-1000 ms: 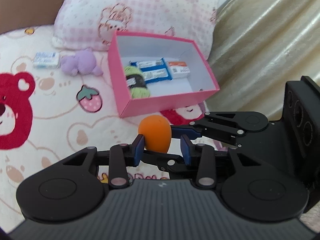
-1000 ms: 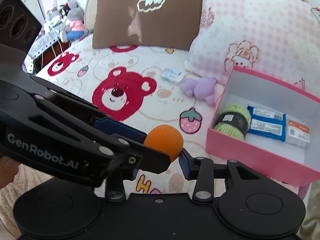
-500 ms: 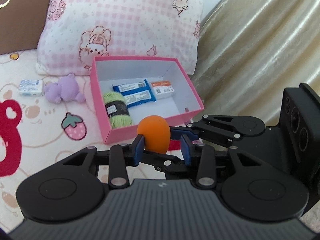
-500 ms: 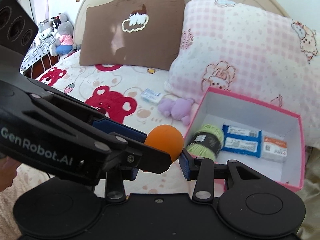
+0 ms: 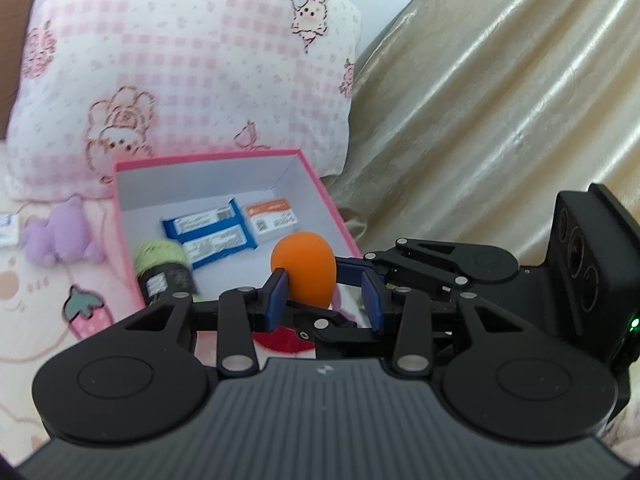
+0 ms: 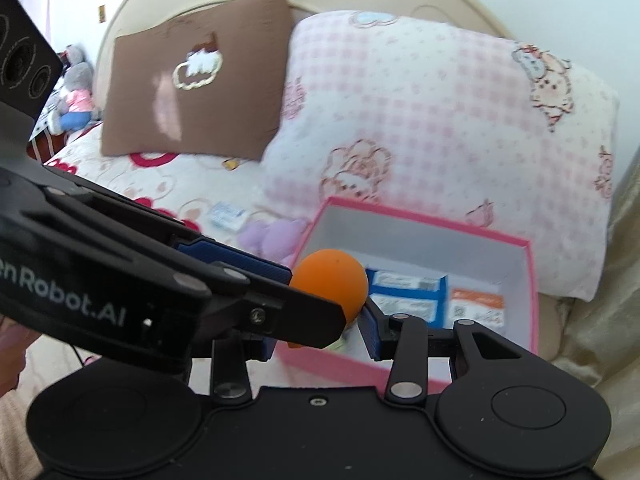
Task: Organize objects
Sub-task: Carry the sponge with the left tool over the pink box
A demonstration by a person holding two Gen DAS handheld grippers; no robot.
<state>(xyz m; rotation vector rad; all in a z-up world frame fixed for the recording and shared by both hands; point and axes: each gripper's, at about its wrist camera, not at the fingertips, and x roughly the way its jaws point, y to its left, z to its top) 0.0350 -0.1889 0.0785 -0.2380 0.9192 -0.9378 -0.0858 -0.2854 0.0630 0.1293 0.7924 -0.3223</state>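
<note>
An orange ball [image 5: 303,268] is held between both grippers, above the near edge of the open pink box [image 5: 328,204]. My left gripper [image 5: 323,295] has its left pad on the ball and its right pad apart from it. My right gripper [image 6: 320,326] crosses it from the right and its pads touch the ball [image 6: 330,282]. The box [image 6: 530,280] holds a green yarn skein [image 5: 162,266], two blue packets [image 5: 212,232] and a white-orange packet [image 5: 272,218].
A purple plush [image 5: 60,236] and a small white-blue pack [image 6: 228,214] lie on the bear-print bedsheet left of the box. A pink checked pillow [image 6: 420,120] and a brown pillow [image 6: 192,76] stand behind. A gold curtain [image 5: 500,100] hangs on the right.
Both grippers have carried the orange ball forward, from over the bedsheet to over the near edge of the pink box. The box now looks closer and larger.
</note>
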